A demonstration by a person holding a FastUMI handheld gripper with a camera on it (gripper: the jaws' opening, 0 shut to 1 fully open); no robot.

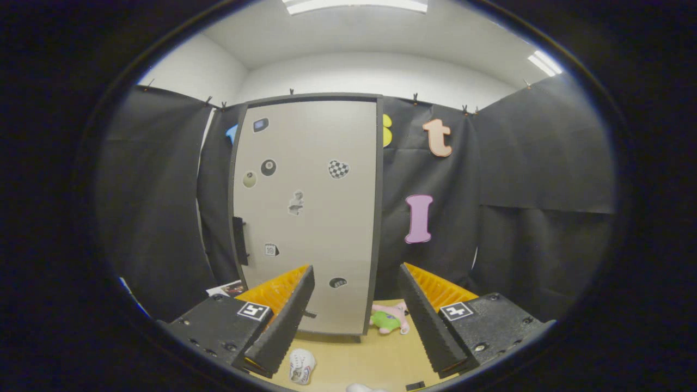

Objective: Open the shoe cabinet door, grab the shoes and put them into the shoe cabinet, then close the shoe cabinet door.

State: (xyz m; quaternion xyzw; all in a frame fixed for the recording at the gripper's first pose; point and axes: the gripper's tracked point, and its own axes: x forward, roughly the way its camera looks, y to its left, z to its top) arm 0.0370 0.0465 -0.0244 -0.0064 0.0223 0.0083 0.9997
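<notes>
Ribbed finger pads (283,318) spread wide on the gripper (356,321), gripping nothing, open air between. Low between the fingers, nearer the left one, a small white shoe (301,366) lying on the tan tabletop (375,354), long axis roughly fore-and-aft; sliver of a second white shoe (362,388) nearer still, mostly cut off. Just ahead, beside the right finger, a pink-and-green plush toy (391,319). Beyond, upright and shut, the pale shoe cabinet door (310,218), stickers scattered across it. Dark handle (239,239) on its left edge, left of and above the left finger, so hinge likely on the right. Open room left of the cabinet for reaching the handle, though the door's swing looks likely to cross the near shoe.
</notes>
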